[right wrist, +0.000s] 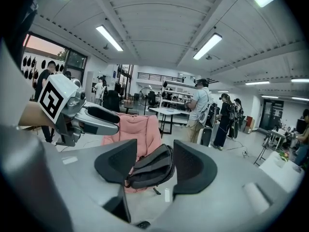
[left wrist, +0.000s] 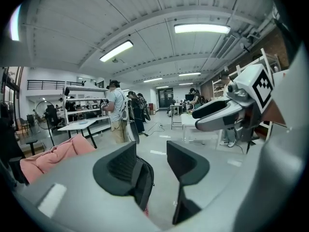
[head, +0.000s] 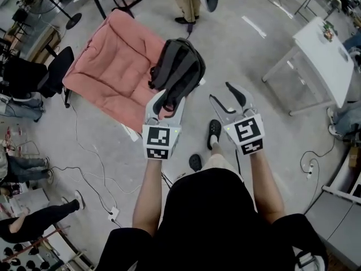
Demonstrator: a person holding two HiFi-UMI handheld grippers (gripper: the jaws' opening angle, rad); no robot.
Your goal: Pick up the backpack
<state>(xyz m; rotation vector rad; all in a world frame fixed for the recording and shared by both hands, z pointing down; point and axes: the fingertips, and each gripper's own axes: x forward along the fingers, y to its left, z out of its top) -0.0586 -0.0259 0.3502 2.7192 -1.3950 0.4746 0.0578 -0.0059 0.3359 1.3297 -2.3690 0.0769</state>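
On one chair [head: 113,66] sits one backpack [head: 179,66]; two hand-held grippers [head: 168,99] [head: 221,92] gape.

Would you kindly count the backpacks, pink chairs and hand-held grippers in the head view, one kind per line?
Backpack: 1
Pink chair: 1
Grippers: 2 (left gripper, right gripper)
Total: 4
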